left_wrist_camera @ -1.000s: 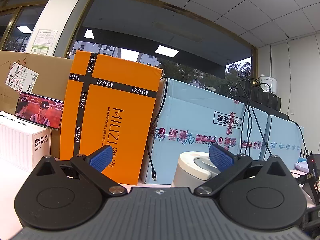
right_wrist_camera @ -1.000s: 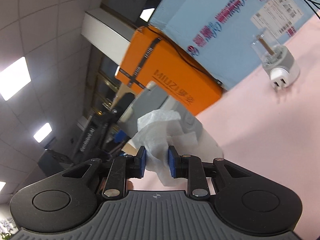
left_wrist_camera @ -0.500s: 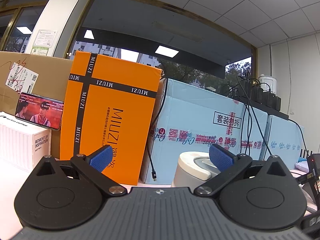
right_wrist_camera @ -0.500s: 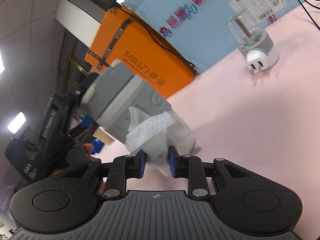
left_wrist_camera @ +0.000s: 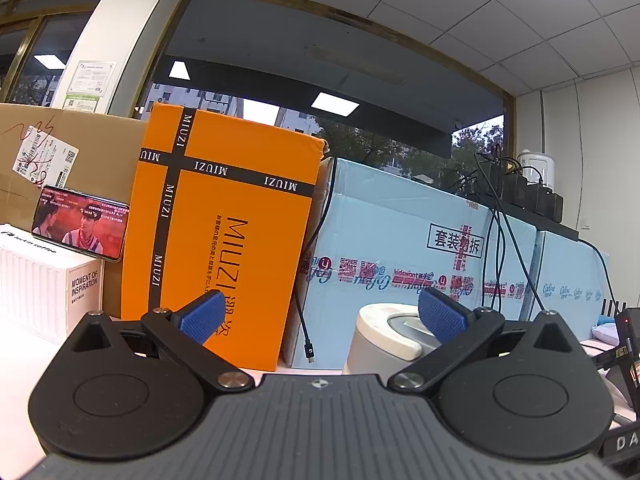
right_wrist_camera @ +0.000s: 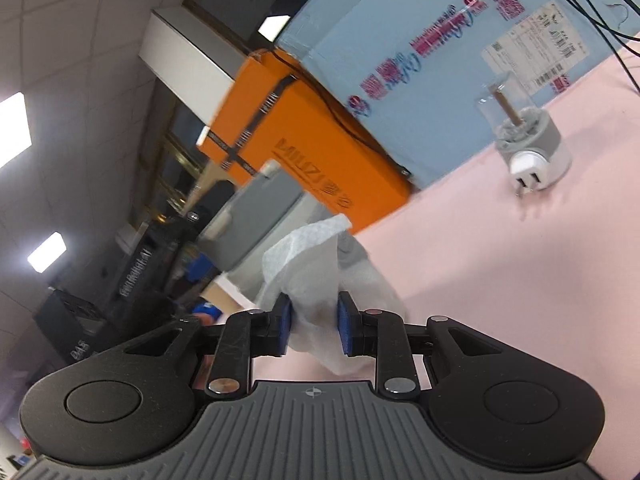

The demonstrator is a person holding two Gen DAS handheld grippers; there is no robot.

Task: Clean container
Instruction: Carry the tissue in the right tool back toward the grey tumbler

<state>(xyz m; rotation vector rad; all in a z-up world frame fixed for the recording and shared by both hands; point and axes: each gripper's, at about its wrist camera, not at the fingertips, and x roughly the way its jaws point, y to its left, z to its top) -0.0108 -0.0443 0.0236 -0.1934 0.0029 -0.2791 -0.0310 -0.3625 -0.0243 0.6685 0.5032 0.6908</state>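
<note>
Wiping is the step in hand: the right gripper (right_wrist_camera: 312, 326) is clamped on a white tissue (right_wrist_camera: 310, 264) against the grey-and-white container (right_wrist_camera: 256, 216), which stands on the pink surface (right_wrist_camera: 500, 280). Left gripper (left_wrist_camera: 320, 316) hangs spread wide, holding nothing. Next, steady pressure across unwiped faces.

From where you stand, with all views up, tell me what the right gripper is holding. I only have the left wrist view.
Observer: The right gripper is shut on a white wipe.
Operator: Say where the wipe sits against the container.
Observer: It lies against a grey-and-white container, which is blurred; I cannot confirm contact.
Operator: Report what else stands on that table.
Observer: A small grey appliance part with a clear dome stands apart on the pink table.
</note>
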